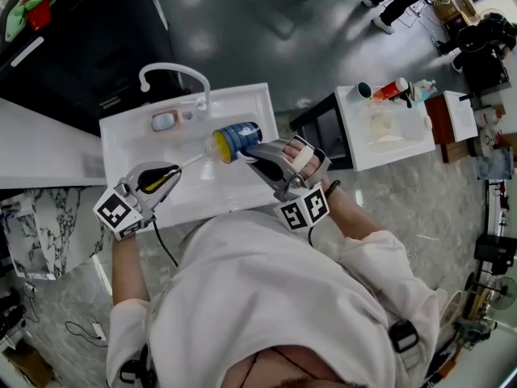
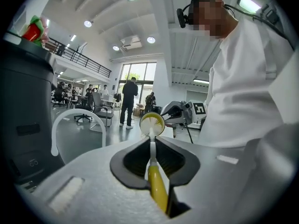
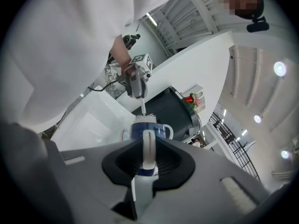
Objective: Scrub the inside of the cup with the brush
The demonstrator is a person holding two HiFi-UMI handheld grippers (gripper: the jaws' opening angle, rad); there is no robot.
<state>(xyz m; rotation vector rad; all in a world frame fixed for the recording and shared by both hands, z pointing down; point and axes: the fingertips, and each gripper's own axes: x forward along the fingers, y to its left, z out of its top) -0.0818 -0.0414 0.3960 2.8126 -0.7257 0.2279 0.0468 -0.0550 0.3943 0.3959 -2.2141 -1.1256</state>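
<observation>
White sink basin (image 1: 121, 140) lies below both of my grippers, with its front rim next to my body. Its faucet (image 1: 174, 73) arches over the back left corner, well apart from my tools. Open grey floor (image 1: 242, 23) lies beyond the back rim. A small white table (image 1: 388, 148) stands off to the right.

My right gripper (image 1: 257, 149) has its jaws clamped on the blue cup (image 1: 234, 140). It holds the cup on its side above the basin, clear of the walls, with the yellow mouth facing left.

My left gripper (image 1: 173, 169) has its jaws closed on the yellow handle of the brush (image 1: 191, 161). The white shaft runs right to the cup's mouth. The bristle head sits at the rim, partly inside.
</observation>
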